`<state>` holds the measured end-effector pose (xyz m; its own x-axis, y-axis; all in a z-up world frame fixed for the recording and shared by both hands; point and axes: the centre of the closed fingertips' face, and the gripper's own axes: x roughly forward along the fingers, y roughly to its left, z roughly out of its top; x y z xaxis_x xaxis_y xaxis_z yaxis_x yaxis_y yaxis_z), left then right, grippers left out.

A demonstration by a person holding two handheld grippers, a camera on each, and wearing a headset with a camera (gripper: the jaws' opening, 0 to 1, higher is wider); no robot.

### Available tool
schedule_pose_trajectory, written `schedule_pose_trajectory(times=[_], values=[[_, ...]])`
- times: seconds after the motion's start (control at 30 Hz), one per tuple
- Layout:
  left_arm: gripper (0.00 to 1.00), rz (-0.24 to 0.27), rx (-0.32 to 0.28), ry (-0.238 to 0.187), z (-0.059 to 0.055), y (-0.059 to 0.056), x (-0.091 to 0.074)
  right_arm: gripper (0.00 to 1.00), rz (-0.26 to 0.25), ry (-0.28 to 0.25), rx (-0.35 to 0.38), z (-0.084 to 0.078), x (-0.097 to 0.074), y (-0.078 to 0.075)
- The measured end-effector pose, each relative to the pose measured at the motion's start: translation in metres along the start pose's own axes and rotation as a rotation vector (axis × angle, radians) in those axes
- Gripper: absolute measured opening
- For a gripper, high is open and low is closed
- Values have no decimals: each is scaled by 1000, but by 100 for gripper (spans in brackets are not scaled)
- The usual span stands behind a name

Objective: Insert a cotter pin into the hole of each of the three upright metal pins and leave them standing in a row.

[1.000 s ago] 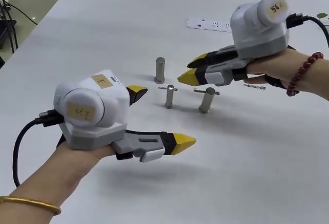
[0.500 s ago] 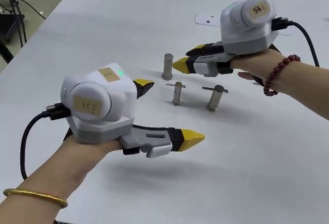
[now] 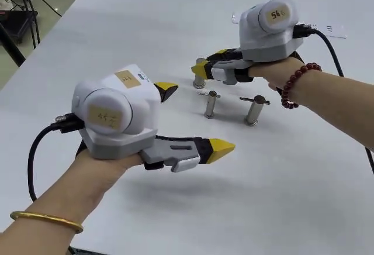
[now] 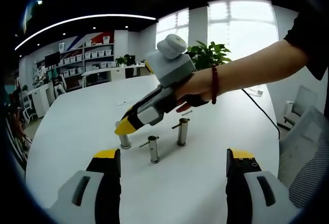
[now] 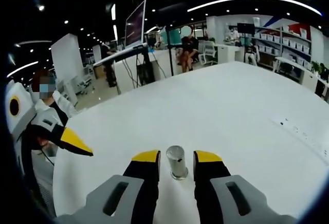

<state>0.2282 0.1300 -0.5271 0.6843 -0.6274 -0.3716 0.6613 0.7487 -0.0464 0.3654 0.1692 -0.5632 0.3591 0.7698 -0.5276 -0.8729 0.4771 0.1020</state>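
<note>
Three upright metal pins stand in a row on the white table (image 3: pixel 304 167). The middle pin (image 3: pixel 210 104) (image 4: pixel 153 149) and the right pin (image 3: pixel 255 110) (image 4: pixel 182 131) each carry a cotter pin crosswise near the top. The left pin (image 3: pixel 199 82) (image 5: pixel 178 161) has a bare top. My right gripper (image 3: pixel 200 69) (image 5: pixel 177 157) is open by a narrow gap, its yellow tips on either side of that left pin with small gaps showing. My left gripper (image 3: pixel 196 117) (image 4: pixel 174 157) hovers wide open and holds nothing, short of the row.
A white power strip (image 3: pixel 330 30) (image 5: pixel 303 129) lies at the far side of the table. A small thin metal piece (image 4: pixel 186 113) lies on the table behind the right pin. Office desks and chairs stand beyond the table edge.
My right gripper has moved left along the row and down, from above the middle pin to straddling the left pin. The left gripper has stayed about where it was, still open.
</note>
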Motion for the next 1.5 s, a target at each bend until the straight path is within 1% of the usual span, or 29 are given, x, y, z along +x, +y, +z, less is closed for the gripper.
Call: schedule_pose_trajectory(times=[0.1,0.2,0.27,0.33,0.47,0.5,0.57,0.63,0.77,0.8,0.9,0.97,1.03,1.1,1.17,1.33,1.5], values=[[83,5,-4,-7,2,1,-1,20,0,-2,15,0,4,0],[82,13,-5,-9,2,3,-2,15,5,0,23,-1,10,-1],[82,16,-8,-9,2,4,-2,12,2,7,13,-2,12,-3],[82,16,-11,-10,2,4,-2,10,-12,17,1,-2,12,-2],[81,16,-7,-8,2,4,-2,10,-18,18,-5,-1,9,2],[81,15,-7,-7,2,4,-2,10,-21,21,-17,0,8,2],[81,14,-9,-7,2,3,-2,9,-21,34,-73,0,8,1],[81,15,-11,-2,1,4,-1,9,-22,37,-55,0,8,1],[78,26,-3,6,-1,6,-1,8,-27,47,-77,-2,8,-3],[78,27,-5,3,0,6,-1,8,-26,51,-84,-3,6,-5],[78,22,-8,-3,1,5,-1,8,-26,63,-73,-4,2,-7],[79,16,-8,-1,1,4,-1,8,-20,71,-75,-5,0,-7],[79,12,-9,2,0,3,-1,8,-25,78,-81,-9,-7,-11],[80,8,-10,0,1,2,-1,8,-28,81,-86,-9,-11,-12],[80,6,-10,-1,1,2,-1,8,-33,79,-86,-9,-17,-13],[83,-5,-15,-7,2,0,-1,8,-53,95,-93,-16,-30,-22],[86,-6,-18,-14,3,-1,0,8,-80,102,-60,-22,-47,-31]])
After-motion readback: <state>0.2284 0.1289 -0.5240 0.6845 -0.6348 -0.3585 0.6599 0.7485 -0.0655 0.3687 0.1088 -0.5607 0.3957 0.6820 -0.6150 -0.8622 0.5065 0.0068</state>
